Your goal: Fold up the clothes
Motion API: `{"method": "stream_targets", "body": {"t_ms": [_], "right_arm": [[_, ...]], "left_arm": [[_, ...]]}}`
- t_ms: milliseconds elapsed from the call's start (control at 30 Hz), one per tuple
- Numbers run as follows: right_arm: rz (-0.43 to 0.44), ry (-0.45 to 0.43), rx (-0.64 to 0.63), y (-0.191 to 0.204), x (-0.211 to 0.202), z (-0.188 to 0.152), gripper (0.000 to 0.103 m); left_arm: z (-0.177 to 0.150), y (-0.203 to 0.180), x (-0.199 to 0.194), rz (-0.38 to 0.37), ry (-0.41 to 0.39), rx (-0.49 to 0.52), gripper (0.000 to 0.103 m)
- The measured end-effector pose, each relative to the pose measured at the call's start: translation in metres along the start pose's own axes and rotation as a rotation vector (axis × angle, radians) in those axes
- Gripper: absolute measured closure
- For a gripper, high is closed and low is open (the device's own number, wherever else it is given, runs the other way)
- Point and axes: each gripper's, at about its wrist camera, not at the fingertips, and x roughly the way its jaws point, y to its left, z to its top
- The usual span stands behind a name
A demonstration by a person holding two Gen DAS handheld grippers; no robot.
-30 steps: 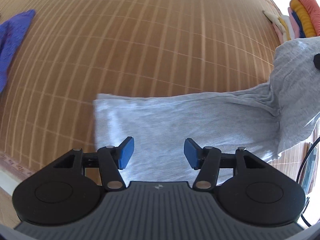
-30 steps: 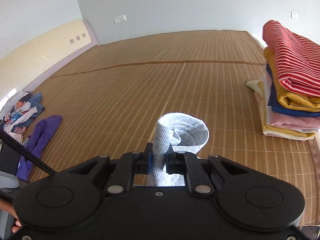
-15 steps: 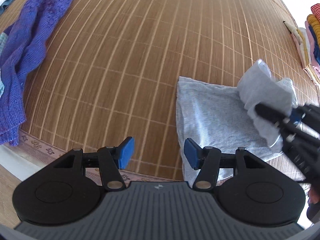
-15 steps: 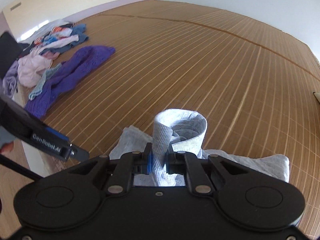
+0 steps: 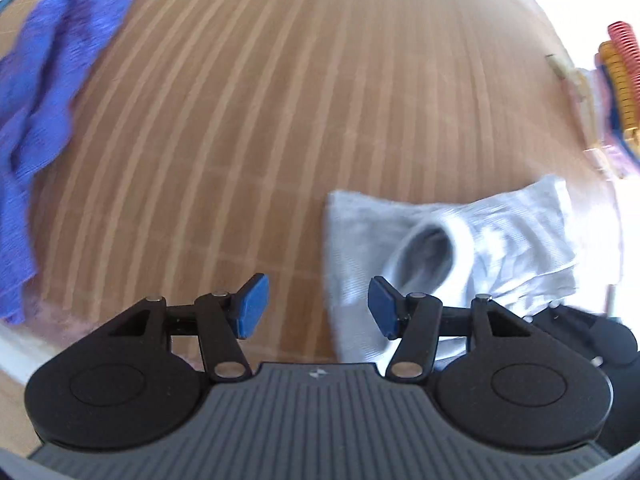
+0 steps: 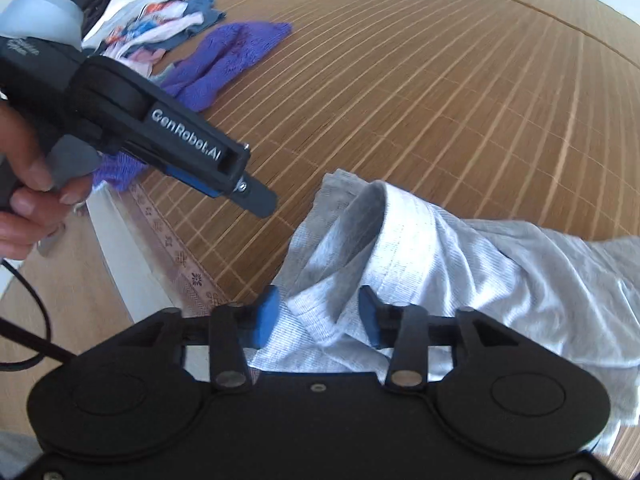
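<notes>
A light grey garment [image 5: 500, 232] lies folded over itself on the bamboo mat, with a looped fold standing up in its middle. In the right wrist view the garment [image 6: 460, 264] lies right in front of my right gripper [image 6: 316, 316], whose jaws are open with the fold loose between them. My left gripper [image 5: 316, 308] is open and empty, just left of the garment's near left edge. It also shows in the right wrist view [image 6: 256, 200], held by a hand at the left.
A purple knit sweater [image 5: 36, 92] lies at the left of the mat, also in the right wrist view [image 6: 224, 60], with a heap of mixed clothes [image 6: 160, 32] behind it. A stack of folded clothes [image 5: 616, 92] stands at the far right. The mat's patterned border [image 6: 176, 248] runs near me.
My right gripper has opened and let go of the grey garment's fold, which now rests on the folded part. My left gripper has stayed open and shifted a little relative to the garment.
</notes>
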Motion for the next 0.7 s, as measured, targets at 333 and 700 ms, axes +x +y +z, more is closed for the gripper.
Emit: {"method": "stream_targets", "body": {"t_ms": [333, 700], "right_arm": [[-0.12, 0.026, 0.17, -0.064, -0.022, -0.025, 0.045], [-0.191, 0.048, 0.235, -0.099, -0.031, -0.048, 0.03]], "left_arm": [[0.009, -0.06, 0.033, -0.221, 0.057, 0.058, 0.041], [0.012, -0.065, 0.048, 0.02, 0.059, -0.013, 0.092]]}}
